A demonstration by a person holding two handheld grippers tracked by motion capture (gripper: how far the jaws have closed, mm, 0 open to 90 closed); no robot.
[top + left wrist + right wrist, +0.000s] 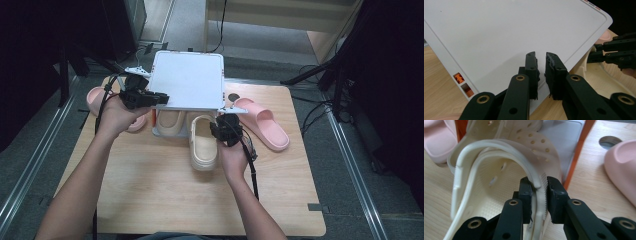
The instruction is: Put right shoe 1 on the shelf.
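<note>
The right gripper [539, 185] is clenched on the side rim and heel strap of a cream clog [499, 167]; its pads press the ribbed edge from both sides. Seen from the high view, that clog [203, 145] lies on the wooden table [150, 190] with its toe end at the open front of a white box [170, 131], and the right gripper [226, 131] sits at the clog's right side. A second cream clog [170, 120] lies inside the box, to the left of the held one.

The left gripper [541, 62] grips the near edge of the box's white lid [499, 32], its jaws nearly together with the thin edge between them. The lid [187, 80] is held up, tilted over the box, with the left gripper [150, 98] at its left front corner.

No writing can be read; small orange marks sit along the lid's edge.

One pink slide [262, 124] lies right of the box, another [95, 97] left of it, partly behind the left hand. Around the table are grey floor, metal rails and dark stands.
</note>
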